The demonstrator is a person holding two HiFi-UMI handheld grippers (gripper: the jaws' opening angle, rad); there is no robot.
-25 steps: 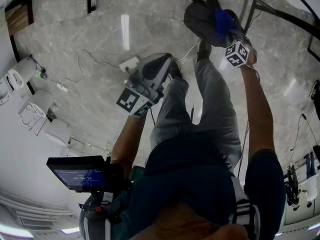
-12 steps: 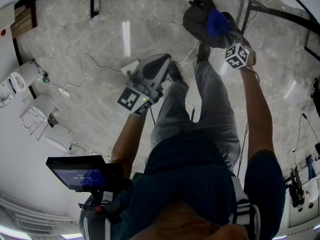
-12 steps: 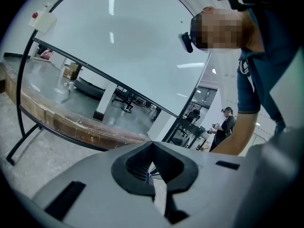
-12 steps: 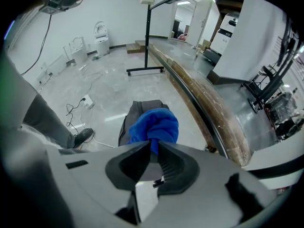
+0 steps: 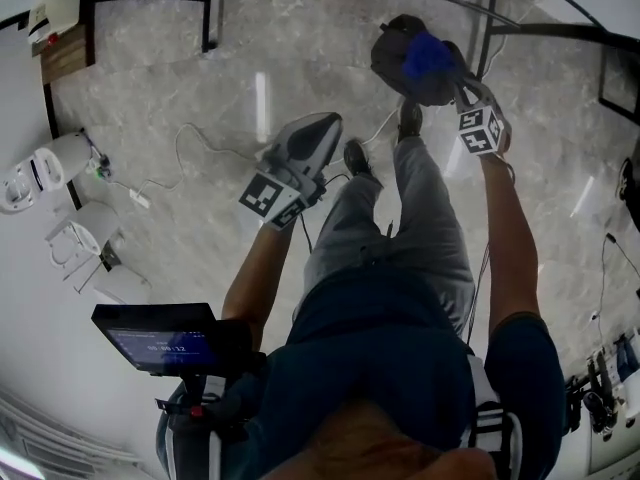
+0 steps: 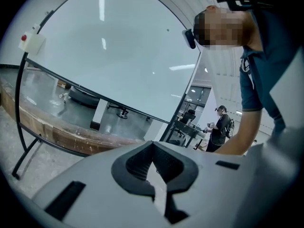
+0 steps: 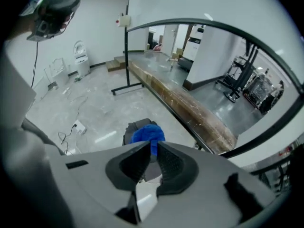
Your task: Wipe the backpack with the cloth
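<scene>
In the head view you stand over a grey marble floor (image 5: 200,88). The dark backpack (image 5: 392,53) lies on it at the far right, just beyond your right shoe (image 5: 408,120). The blue cloth (image 5: 428,56) shows over the backpack's right half, at the tip of your right gripper (image 5: 458,86), which points down toward the bag. Your left gripper (image 5: 325,128) is held out well to the left of the backpack, with a cable (image 5: 185,138) on the floor further left and a small screen (image 5: 160,340) at the near left. In the left gripper view your jaws meet tip to tip with nothing between them. Beyond them stand a large pale board (image 6: 118,56) in a black frame and a wooden ledge (image 6: 61,132), with another person (image 6: 222,127) far off to the right. In the right gripper view your jaws stand narrow, closed on a fold of the cloth. The rest of it bunches just past the tips, in front of the backpack on the floor. I cannot tell whether cloth and backpack touch. A power strip (image 7: 78,126) lies well to the left.
</scene>
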